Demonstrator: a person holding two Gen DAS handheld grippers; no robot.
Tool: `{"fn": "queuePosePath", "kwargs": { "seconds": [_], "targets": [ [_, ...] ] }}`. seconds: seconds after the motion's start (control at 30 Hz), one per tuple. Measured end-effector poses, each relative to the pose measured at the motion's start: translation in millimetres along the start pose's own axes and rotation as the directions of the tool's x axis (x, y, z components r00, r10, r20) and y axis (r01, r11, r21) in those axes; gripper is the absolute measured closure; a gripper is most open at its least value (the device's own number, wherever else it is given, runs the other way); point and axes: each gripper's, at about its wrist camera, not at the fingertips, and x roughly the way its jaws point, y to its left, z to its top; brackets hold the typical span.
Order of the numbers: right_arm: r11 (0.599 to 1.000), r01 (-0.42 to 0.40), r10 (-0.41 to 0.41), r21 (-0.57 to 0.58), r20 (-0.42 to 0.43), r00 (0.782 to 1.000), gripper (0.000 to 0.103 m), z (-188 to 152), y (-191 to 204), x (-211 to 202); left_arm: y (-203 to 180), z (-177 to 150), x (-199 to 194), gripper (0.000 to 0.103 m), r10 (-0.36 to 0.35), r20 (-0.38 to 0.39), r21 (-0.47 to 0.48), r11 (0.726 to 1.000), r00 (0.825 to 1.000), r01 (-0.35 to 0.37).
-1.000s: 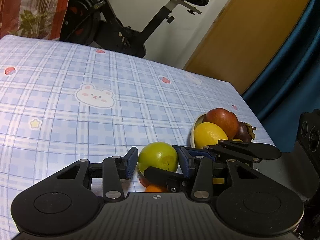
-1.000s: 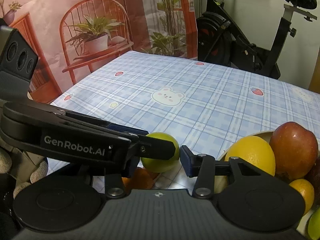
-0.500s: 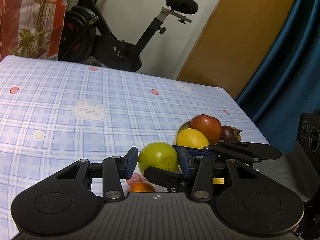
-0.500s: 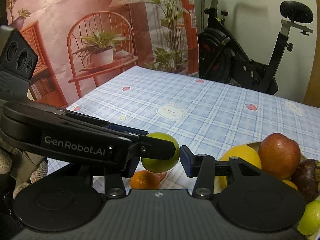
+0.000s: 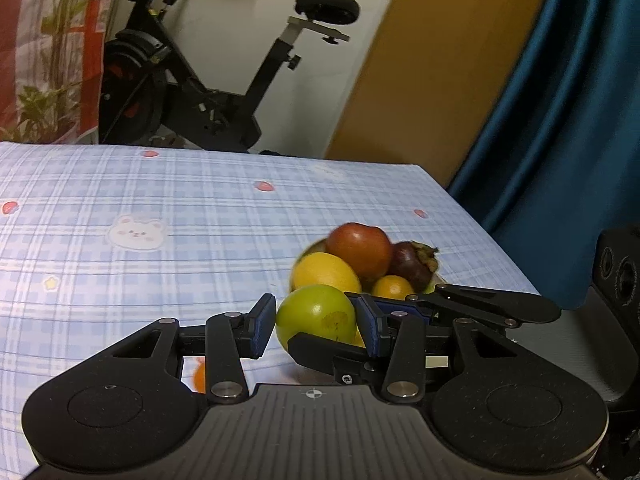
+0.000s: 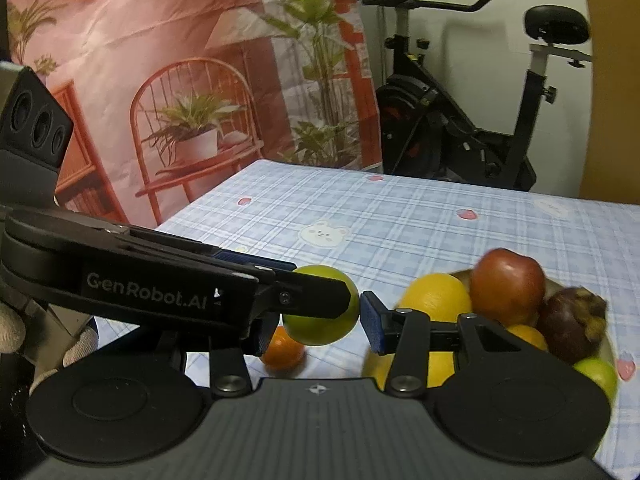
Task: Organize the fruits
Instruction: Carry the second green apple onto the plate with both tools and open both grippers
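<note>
Just short of the bowl point(image 5: 309, 246), on its near-left side, the green fruit point(image 5: 314, 310) hangs clear of the tabletop point(image 5: 160, 280), held by both tools at once. The left claw point(image 5: 316, 322) is closed on it, a blue pad pressed to each flank. The right claw point(image 6: 320, 320) crosses it from the other side; its one visible pad meets the fruit's edge and the other is hidden behind the left claw's finger, so it appears to be gripping too. This doubled, crossed hold probably guards a smooth, round fruit against rolling out on its way to the bowl.

That bowl already holds a yellow citrus point(image 5: 326, 272), a red apple point(image 5: 358, 250), a mangosteen point(image 5: 414, 262) and smaller fruit, so any free spot looks to be on the near rim. A small orange point(image 6: 282, 350) lies on the tabletop left of the bowl, below the lifted fruit.

The green fruit is nearly spherical, with no marked long axis. A brownish scar faces the left camera; I cannot tell where its stem end points.
</note>
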Motion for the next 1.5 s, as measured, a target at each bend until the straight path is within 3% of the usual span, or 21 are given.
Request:
{"fn": "queuePosePath", "kwargs": {
  "seconds": [0.3, 0.6, 1.13, 1.5],
  "targets": [
    [0.993, 0.015, -0.021, 0.121, 0.050, 0.999, 0.056, -24.7, -30.1, -39.9, -48.8, -6.2, 13.2, 0.056, -0.019, -0.042, 0.102, 0.995, 0.999, 0.023],
    [0.978, 0.045, -0.067, 0.202, 0.103, 0.992, 0.056, -31.8, -62.4, -64.8, -77.3, 4.0, 33.8, 0.056, -0.040, -0.046, 0.131, 0.990, 0.998, 0.046],
    [0.955, 0.027, -0.055, 0.295, 0.086, 0.995, 0.056, -14.1, -102.8, -43.5, -63.0, 28.1, 70.8, 0.055, -0.045, -0.082, 0.053, 0.997, 0.996, 0.050],
    [0.964, 0.035, -0.049, 0.262, 0.048, 0.998, 0.057, -15.9, -101.8, -35.6, -64.5, 24.0, 75.5, 0.055, -0.023, -0.103, 0.098, 0.995, 0.994, 0.033]
  ]
}}
